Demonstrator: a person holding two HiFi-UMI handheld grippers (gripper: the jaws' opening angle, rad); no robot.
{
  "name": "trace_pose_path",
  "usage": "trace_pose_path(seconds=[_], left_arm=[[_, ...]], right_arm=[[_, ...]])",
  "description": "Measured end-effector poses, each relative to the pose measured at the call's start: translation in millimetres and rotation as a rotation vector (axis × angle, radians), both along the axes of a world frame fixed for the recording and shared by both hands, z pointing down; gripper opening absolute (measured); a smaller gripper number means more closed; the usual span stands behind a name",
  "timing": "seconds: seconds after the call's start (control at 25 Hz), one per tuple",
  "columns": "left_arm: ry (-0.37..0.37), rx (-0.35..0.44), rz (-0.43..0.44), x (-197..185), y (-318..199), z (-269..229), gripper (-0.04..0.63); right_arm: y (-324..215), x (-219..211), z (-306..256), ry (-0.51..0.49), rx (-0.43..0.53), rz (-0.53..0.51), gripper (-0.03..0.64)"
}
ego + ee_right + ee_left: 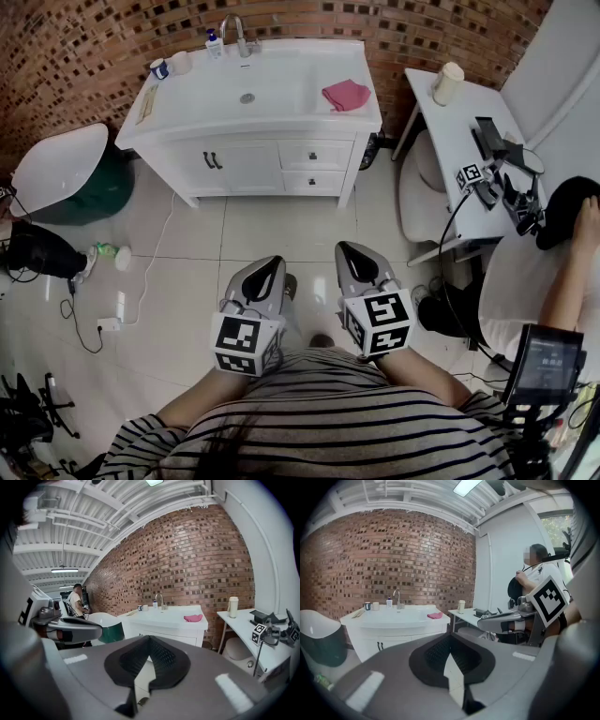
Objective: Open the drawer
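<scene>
At the far left we find a white-topped green tub (64, 174) on the tiled floor (281, 230). A white power strip (108, 324) lies nearer to us.

The left gripper (269, 268) is held low in front of the striped shirt (328, 412). Its marker cube faces us, and it points forward and slightly down. Its 2 jaws meet tip to tip with nothing between them (the left gripper view shows only floor tile through the gap behind the tips).

The white vanity (234, 167) stands against the brick wall (84, 37), well apart from both grippers. On its top, from left to right, we see cups (180, 62), a soap bottle (214, 41), the faucet (236, 33) and a pink cloth (346, 95). The left part of its front carries 2 doors with dark handles. The right part carries 2 drawers, 1 above the other. The upper drawer (316, 155) and the lower drawer (312, 182) are both fully shut, each with 1 small dark knob.

The right gripper (352, 255) is just beside the left, at the same downward tilt. Its jaws are also closed together and empty.

At the right stands a white desk (459, 131) with a tall cup (447, 83) and a further marker cube (469, 175) among dark equipment. A person's arm (570, 272) shows at the right edge.
</scene>
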State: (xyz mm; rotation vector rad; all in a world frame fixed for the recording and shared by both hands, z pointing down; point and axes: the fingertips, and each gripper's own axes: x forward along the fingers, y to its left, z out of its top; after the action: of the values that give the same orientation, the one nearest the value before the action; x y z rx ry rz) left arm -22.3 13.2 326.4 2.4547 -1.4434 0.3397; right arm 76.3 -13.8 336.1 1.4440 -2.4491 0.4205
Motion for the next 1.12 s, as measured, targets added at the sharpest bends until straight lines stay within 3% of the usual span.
trace_pose_path(seconds=[0.24,0.52,0.6,0.68,0.92,1.12], left_arm=[[-0.02,-0.044,0.008,-26,-90,45,0.015],[-0.052,-0.081,0.053,-54,-239,110,0.015],[-0.053,-0.082,0.062,-62,-278,134,0.015],[-0.052,-0.083,0.069,-69,-310,162,0.015],[-0.033,-0.089,0.038,-78,-384,236,0.015],[-0.01,-0.084,-0.003,-84,-403,279,0.015]], right_arm=[[-93,-22,40,0.058,-0.005,0.008,0.002],[-242,-43,125,0.139,-0.025,0.052,0.005],[-282,-50,162,0.147,-0.046,0.067,0.101],[-318,-54,203,0.166,-0.063,0.084,0.102],[-399,-50,326,0.219,-0.125,0.138,0.18],[-444,-44,389,0.257,-0.128,0.192,0.186]])
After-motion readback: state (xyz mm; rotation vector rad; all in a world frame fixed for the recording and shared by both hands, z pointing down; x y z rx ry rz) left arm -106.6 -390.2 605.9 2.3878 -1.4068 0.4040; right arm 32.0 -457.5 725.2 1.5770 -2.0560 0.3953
